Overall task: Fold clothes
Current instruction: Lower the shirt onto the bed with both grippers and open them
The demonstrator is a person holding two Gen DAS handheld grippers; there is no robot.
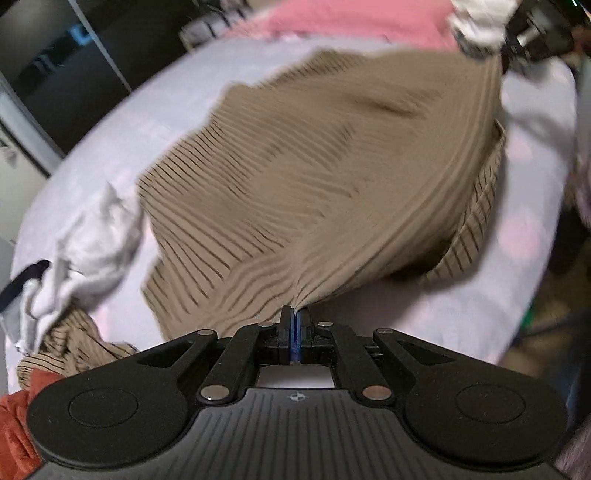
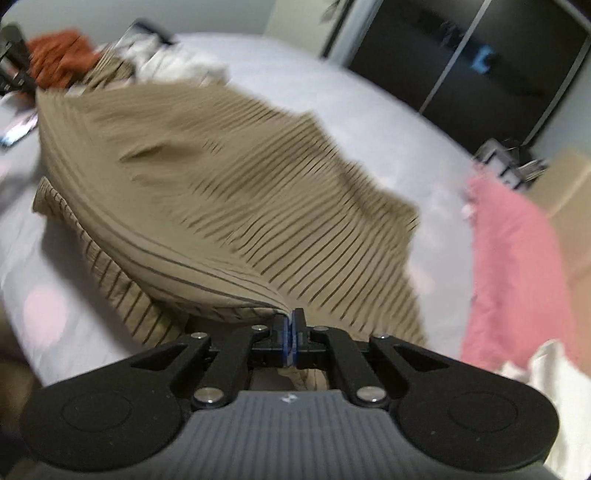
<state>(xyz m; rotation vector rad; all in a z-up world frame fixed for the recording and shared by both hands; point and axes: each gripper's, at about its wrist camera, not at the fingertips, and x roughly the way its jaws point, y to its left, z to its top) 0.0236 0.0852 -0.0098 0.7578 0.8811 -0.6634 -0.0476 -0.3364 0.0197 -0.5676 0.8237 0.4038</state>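
Both grippers clamped on the tan striped garment, lifted taut over the bed. Left gripper: jaws closed tight on one pinched edge of the cloth, fabric fanning away from the pinch. Right gripper: jaws likewise closed on another edge of the same garment, pleats radiating from the grip.

Relative to the striped garment, in the left wrist view: far edge ragged and blurred, hanging free above the pale lilac bedsheet; a lower layer of the same cloth sagging beneath on the right. Bare sheet beyond the far edge and along the near right. White crumpled clothing just beside its left edge, touching a second heap of tan striped cloth, with a rust-orange piece nearest the camera. Pink fabric beyond the far side.

In the right wrist view: pink fabric well to the right, open sheet between; rust-orange piece and white items behind the far left corner. Dark wardrobe doors past the bed; cardboard-coloured box at far right.
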